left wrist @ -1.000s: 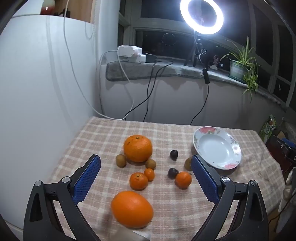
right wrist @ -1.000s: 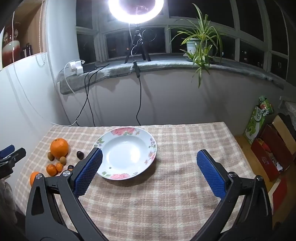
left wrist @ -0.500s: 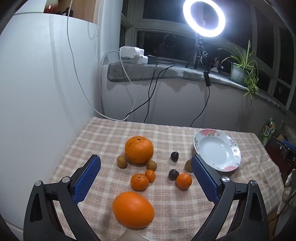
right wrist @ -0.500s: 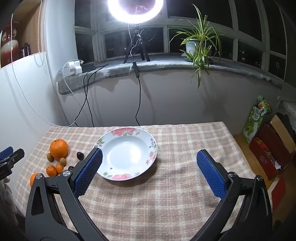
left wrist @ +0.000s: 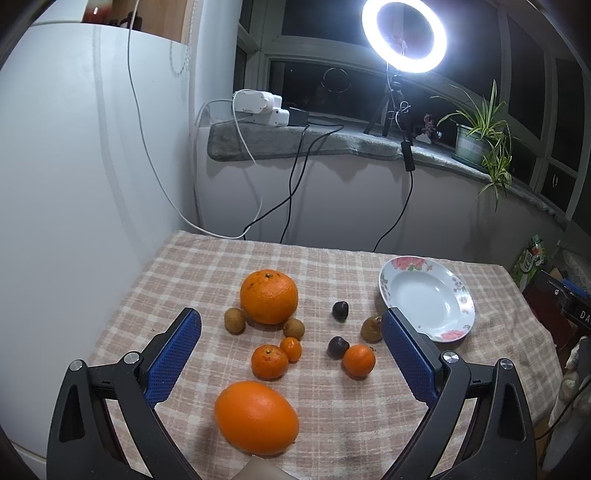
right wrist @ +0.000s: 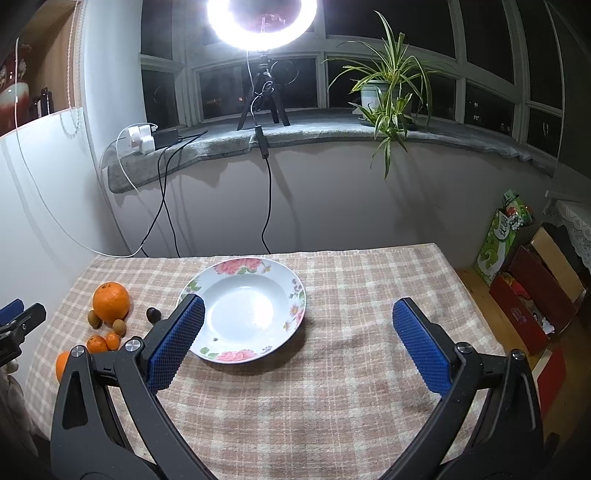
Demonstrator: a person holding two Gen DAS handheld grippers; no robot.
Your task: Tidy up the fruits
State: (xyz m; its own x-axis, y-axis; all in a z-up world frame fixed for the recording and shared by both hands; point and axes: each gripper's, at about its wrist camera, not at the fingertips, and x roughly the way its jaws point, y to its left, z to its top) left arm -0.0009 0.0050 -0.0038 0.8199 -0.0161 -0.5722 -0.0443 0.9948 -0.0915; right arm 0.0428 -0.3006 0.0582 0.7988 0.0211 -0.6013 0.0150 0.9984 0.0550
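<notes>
Evidently nothing is picked yet: the left gripper [left wrist: 291, 350] gapes above the scattered fruit [left wrist: 268, 301], the right gripper [right wrist: 298, 338] gapes by the empty plate [right wrist: 295, 295].

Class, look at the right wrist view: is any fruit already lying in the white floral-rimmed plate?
No: the white floral-rimmed plate holds no fruit, only a tiny dark speck, while the fruits lie on the checked tablecloth.

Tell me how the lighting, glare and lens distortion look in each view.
Left wrist view: the ring light blows out to white, the windows are black, the fruit and plate stay sharp with soft shadows; fisheye bends the white wall. Right wrist view: stronger flare at the top, a pale sheen in the plate's bowl, curved windowsill, dark corners.
</notes>
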